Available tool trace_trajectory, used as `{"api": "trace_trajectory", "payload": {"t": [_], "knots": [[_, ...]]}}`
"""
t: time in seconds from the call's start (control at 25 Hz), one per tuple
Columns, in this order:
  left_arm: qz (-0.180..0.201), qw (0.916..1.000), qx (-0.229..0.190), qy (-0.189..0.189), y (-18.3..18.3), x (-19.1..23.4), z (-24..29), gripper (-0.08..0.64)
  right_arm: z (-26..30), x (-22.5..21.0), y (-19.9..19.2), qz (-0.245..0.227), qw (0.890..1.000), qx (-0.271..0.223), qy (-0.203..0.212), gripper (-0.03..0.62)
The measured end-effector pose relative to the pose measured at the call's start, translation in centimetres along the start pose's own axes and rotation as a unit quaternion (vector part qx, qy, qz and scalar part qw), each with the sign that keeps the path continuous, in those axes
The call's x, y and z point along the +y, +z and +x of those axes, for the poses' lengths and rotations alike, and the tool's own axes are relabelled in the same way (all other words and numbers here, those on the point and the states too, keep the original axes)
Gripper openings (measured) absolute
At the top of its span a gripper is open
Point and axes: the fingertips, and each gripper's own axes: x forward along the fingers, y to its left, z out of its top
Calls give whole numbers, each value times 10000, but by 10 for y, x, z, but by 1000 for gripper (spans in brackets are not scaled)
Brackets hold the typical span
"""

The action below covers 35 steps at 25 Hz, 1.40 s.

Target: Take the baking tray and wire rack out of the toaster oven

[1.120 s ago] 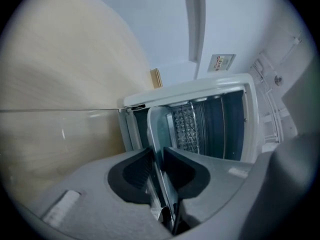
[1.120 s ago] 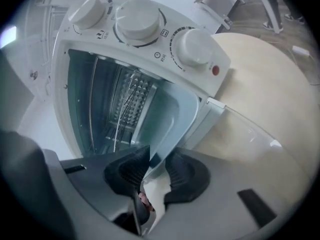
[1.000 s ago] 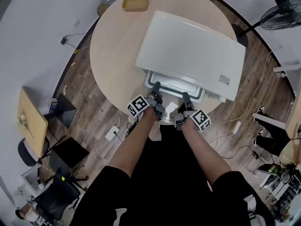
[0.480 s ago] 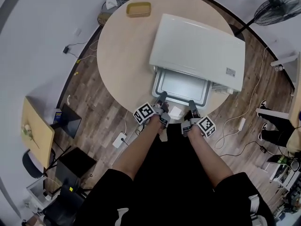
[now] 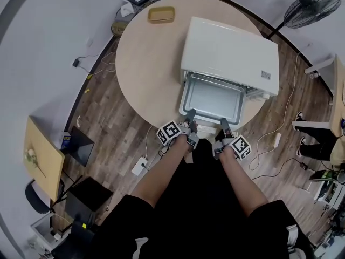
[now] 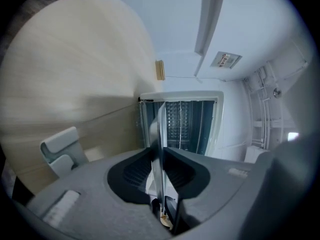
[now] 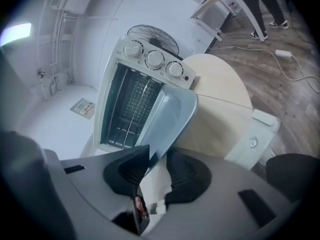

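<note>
A white toaster oven [image 5: 229,55] stands on a round wooden table [image 5: 148,63], its mouth facing me. The grey baking tray [image 5: 213,97] sticks well out of the mouth, level. My left gripper [image 5: 188,114] is shut on the tray's near rim at the left, and my right gripper [image 5: 224,124] is shut on the same rim at the right. In the left gripper view the tray [image 6: 161,129] runs edge-on between the pads. The right gripper view shows the tray [image 7: 172,114] clamped at its corner in front of the oven [image 7: 130,104]. A mesh grid shows inside the oven; I cannot tell if it is the rack.
A yellow dish [image 5: 161,14] lies at the table's far edge. A standing fan [image 5: 311,4] is behind the oven, to the right. Cables and a power strip [image 5: 141,165] lie on the wooden floor. A white handle part [image 6: 62,149] shows beside the tray.
Both grippers have drawn back toward me with the tray's rim, so the tray now sticks much further out of the oven.
</note>
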Motion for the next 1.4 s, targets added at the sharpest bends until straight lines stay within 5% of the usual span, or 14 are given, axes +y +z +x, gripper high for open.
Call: {"api": "trace_trajectory", "payload": {"t": [0.68, 0.96, 1.4], "knots": [[-187, 9992, 254, -241, -1, 0, -90, 78, -60, 26, -69, -199, 9996, -159, 113, 103], [-104, 9992, -164, -345, 39, -2, -143, 78, -48, 59, -119, -359, 9985, 179, 374, 104], [-79, 9894, -1388, -424, 132, 2, -224, 78, 12, 119, -208, -647, 9864, 1242, 863, 104]]}}
